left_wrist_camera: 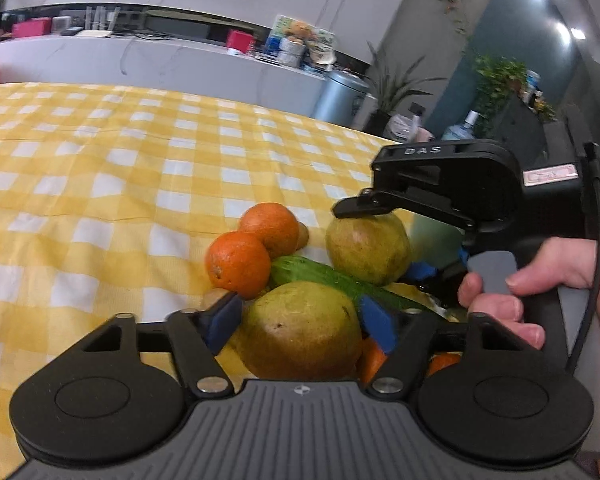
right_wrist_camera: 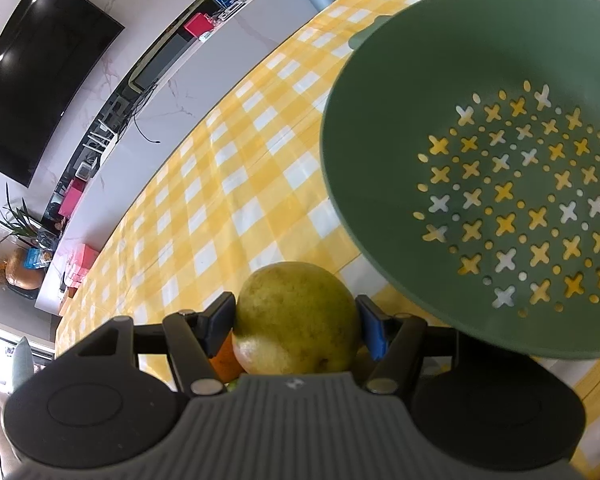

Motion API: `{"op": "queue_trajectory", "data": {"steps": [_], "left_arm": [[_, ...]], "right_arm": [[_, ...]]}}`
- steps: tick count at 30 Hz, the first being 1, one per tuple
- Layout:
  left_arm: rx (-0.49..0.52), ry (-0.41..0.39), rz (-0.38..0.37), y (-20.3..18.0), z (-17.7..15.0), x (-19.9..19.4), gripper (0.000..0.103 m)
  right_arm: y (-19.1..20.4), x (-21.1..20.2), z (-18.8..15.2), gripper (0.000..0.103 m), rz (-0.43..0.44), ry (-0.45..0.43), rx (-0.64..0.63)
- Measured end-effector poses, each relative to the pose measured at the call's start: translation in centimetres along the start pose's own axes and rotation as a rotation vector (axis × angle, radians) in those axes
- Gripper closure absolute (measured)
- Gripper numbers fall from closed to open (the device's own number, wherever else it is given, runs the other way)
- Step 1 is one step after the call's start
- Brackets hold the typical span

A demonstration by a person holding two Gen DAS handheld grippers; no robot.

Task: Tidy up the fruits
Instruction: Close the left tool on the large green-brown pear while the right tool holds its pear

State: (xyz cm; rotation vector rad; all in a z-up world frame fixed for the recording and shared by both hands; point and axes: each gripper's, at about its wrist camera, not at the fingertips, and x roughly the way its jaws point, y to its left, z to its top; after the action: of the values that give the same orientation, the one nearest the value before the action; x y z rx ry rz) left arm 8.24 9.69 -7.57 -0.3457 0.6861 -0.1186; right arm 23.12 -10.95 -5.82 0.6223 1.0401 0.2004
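A pile of fruit lies on the yellow checked tablecloth (left_wrist_camera: 100, 184). In the left wrist view a large yellow-green near pear (left_wrist_camera: 300, 336) sits between the blue pads of my left gripper (left_wrist_camera: 300, 324), and both pads touch its sides. Behind it a far pear (left_wrist_camera: 366, 252) is clamped in my right gripper (left_wrist_camera: 380, 240), which a hand (left_wrist_camera: 500, 292) holds from the right. The right wrist view shows that same pear (right_wrist_camera: 296, 320) filling the right gripper (right_wrist_camera: 296, 322). Two oranges (left_wrist_camera: 238, 264) and a cucumber (left_wrist_camera: 320, 276) lie among the pears.
A green colander (right_wrist_camera: 500, 160) with cross-shaped holes stands on the cloth just right of the right gripper. More orange fruit (left_wrist_camera: 372, 356) shows under the near pear. Beyond the table are a white counter (left_wrist_camera: 140, 60), a bin (left_wrist_camera: 340, 96) and plants.
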Motion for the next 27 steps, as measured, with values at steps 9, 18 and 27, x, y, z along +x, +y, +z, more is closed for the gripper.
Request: {"op": "queue_trajectory", "data": {"steps": [9, 18, 27], "left_arm": [[-0.057, -0.004, 0.046, 0.5, 0.0, -1.4, 0.033], [-0.095, 0.025, 0.094, 1.4, -0.1, -3.4, 0.032], [-0.159, 0.004, 0.118, 2.2, -0.3, -2.9, 0.03]], "right_arm": [[-0.1, 0.0, 0.0, 0.041, -0.003, 0.001, 0.005], [0.0, 0.0, 0.0, 0.041, -0.003, 0.001, 0.001], [0.3, 0.1, 0.0, 0.041, -0.009, 0.009, -0.011]]}}
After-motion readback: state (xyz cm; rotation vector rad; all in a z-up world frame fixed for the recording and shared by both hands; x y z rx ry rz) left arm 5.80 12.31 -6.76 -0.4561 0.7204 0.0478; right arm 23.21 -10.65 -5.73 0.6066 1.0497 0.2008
